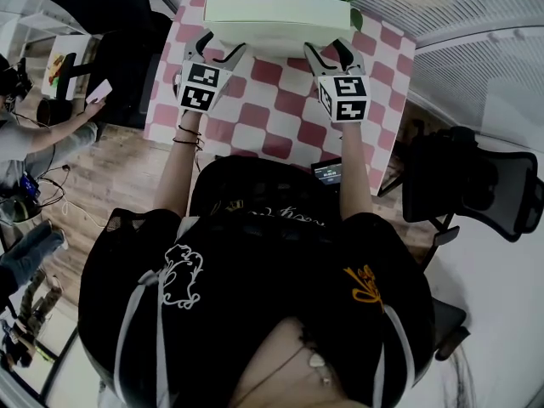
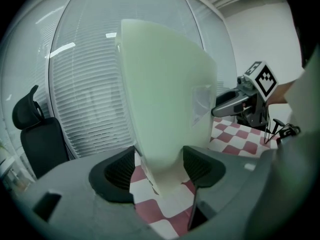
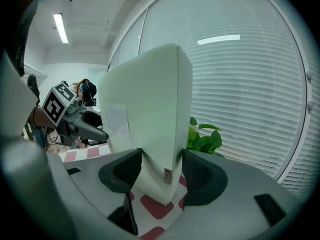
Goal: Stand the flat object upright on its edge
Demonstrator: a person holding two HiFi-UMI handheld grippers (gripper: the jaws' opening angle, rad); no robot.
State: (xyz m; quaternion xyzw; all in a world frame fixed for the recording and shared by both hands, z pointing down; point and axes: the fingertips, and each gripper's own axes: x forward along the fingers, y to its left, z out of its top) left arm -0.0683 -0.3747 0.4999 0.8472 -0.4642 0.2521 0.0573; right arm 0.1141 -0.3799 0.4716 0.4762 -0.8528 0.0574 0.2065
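Black shirt fabric point(image 1: 255, 296) of the person fills the near part of the head view, with two bare forearms reaching forward from it over a surface point(image 1: 272, 117) covered in a red and white chequered cloth. At the far side of that surface, a flat white box point(image 1: 276, 19) sits crosswise between the two hands, its long side running left to right. The left tongs point(image 1: 219, 48) are clamped on its left end and the right tongs point(image 1: 330, 51) on its right end. In the left gripper view the box point(image 2: 165, 99) rises tall and narrow from between the dark ribbed pads point(image 2: 119, 171), which press on both its faces, and its lower corner shows over the chequered cloth. The right gripper view shows the same thing from the other end: the box point(image 3: 150, 109) stands on edge, the pads point(image 3: 197, 176) are tight against both sides, and a small label point(image 3: 166, 175) sits low on the end face. Whether the bottom edge rests on the cloth I cannot tell. A green plant point(image 3: 202, 136) stands just behind the box, before the window blinds point(image 3: 250, 84). A black office chair point(image 1: 476, 185) stands off to the right of the surface.
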